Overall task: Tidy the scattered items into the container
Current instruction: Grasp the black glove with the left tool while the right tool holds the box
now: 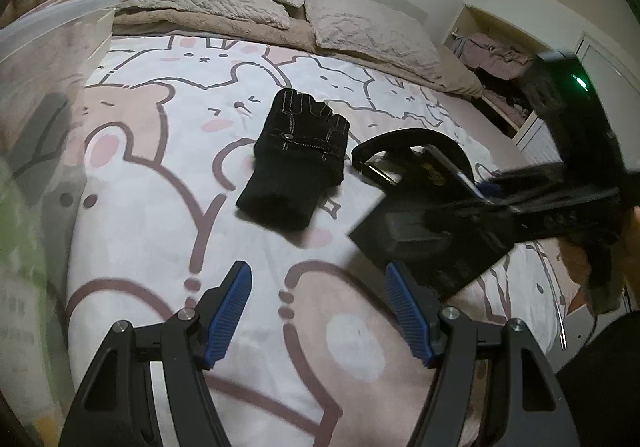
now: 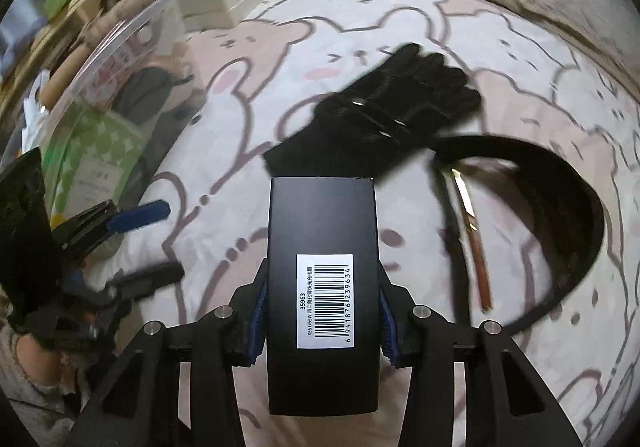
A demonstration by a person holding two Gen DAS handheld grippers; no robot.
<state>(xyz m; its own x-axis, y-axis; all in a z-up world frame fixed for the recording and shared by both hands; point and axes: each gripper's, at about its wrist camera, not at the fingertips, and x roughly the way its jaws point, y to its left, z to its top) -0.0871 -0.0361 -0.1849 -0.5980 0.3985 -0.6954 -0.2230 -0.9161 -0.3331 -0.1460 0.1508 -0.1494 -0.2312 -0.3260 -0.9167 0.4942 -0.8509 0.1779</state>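
Black rigid cardboard box with barcode label: we clamp its long sides in right gripper, above bed; light, stiff, smooth. Left gripper gapes empty.

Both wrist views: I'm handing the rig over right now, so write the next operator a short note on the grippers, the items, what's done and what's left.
Right gripper: shut on the black box, barcode label up, above the bed sheet.
Left gripper: open, empty.
Clear container: at the bed's edge beside the left gripper, already holding some items.
On the sheet: black glove and black belt.
Left: drop the box in, then glove and belt.
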